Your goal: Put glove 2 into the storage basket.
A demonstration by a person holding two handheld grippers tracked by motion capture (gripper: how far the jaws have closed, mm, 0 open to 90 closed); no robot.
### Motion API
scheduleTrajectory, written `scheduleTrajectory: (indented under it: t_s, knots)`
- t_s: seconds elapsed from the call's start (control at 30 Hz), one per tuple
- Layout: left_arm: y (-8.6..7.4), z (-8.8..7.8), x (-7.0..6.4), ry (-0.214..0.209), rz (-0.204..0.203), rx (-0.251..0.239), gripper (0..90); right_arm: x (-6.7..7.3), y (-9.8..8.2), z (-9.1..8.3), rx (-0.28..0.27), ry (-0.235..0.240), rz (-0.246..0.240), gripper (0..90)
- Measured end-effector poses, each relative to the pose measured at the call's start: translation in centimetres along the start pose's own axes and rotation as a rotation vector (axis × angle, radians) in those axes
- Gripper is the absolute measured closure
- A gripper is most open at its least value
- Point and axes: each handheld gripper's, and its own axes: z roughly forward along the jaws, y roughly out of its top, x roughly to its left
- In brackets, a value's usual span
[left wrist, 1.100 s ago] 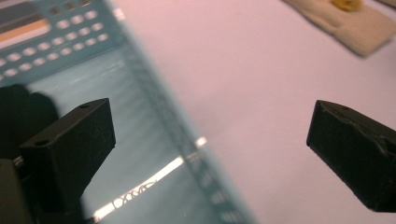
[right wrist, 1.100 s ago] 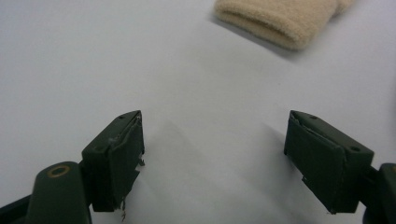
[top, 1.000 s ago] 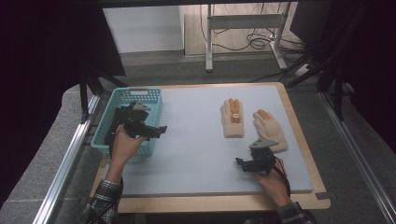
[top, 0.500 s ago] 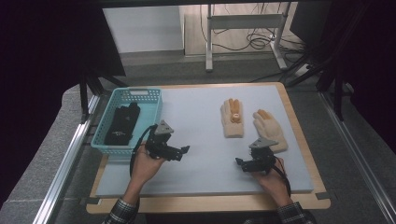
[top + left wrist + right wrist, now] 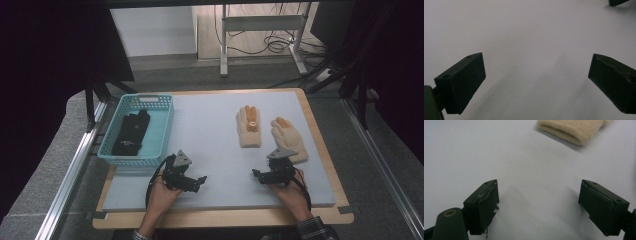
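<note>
Black glove [image 5: 131, 133] seen in basket [image 5: 165, 131]; both tools, left [image 5: 198, 181] and right [image 5: 257, 176], released, empty. Next step judged: beige gloves [image 5: 248, 126] to be grasped.

Overhead view; two close mat [image 5: 220, 145] views

No readable text, label, brand, number or sign is showing anywhere. The small mark on the back of the tan glove [image 5: 248, 126] lying toward the far right of the surface [image 5: 215, 125] is too small to read.
</note>
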Motion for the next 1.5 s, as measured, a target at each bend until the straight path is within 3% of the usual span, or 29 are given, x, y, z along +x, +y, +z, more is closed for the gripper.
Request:
scheduleTrajectory:
  t_s: [0.3, 0.37, 0.53, 0.8, 1.0, 1.13, 1.27, 1.37, 1.5]
  knots:
    - [-1.1, 0.7, 0.0, 0.057, 0.015, 0.080, 1.4, -0.1, 0.0, 0.0, 0.000, 0.005, 0.004, 16.5]
    - [-1.3, 0.8, 0.3, 0.033, -0.026, 0.074, 0.9, -0.1, 0.0, 0.0, 0.000, 0.005, 0.004, 16.5]
    - [-1.3, 0.8, 0.3, 0.033, -0.029, 0.076, 0.9, -0.1, 0.0, 0.0, -0.001, 0.003, 0.005, 18.1]
    - [-1.4, 0.8, 0.3, 0.034, -0.030, 0.074, 1.1, -0.2, 0.0, -0.4, -0.012, 0.009, 0.007, 34.3]
    - [-1.4, 0.8, 0.3, 0.035, -0.031, 0.072, 1.2, -1.0, 0.3, -1.2, -0.011, 0.044, 0.033, 52.0]
    - [-1.4, 0.8, 0.3, 0.035, -0.030, 0.072, 1.3, -1.9, 0.9, -2.0, -0.018, 0.046, 0.044, 64.4]
    - [-1.4, 0.8, 0.4, 0.035, -0.028, 0.070, 1.4, -3.6, 1.6, -2.7, -0.017, 0.063, 0.054, 73.7]
    - [-1.4, 0.8, 0.4, 0.035, -0.028, 0.071, 1.4, -5.0, 2.2, -3.6, -0.034, 0.044, 0.079, 81.9]
    - [-1.4, 0.8, 0.4, 0.035, -0.028, 0.070, 1.5, -7.1, 2.6, -5.0, -0.051, -0.025, 0.096, 88.0]
